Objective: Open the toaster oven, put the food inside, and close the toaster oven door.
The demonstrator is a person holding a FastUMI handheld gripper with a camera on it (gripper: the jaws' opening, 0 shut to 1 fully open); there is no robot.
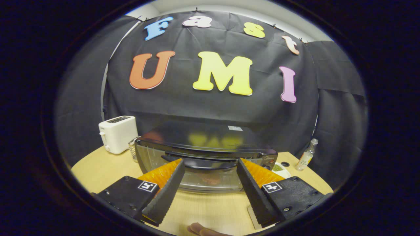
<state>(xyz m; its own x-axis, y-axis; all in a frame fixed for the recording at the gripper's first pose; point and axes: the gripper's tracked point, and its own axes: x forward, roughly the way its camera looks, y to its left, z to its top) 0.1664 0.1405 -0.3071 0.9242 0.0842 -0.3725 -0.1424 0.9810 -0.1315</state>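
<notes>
the toaster oven sits on the bench just ahead of the gripper, its glass door apparently shut, with something reddish, maybe the food, dim behind the glass. the fingers are spread wide and hold nothing, flanking the door handle. this looks like the door step; whether opening or just closed i cannot tell. next, the fingers need to close on the handle.

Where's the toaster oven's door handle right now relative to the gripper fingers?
In the gripper view, the dark bar handle on the black glass-door toaster oven sits just ahead of the open gripper, spanning the gap between its fingertips.
</notes>
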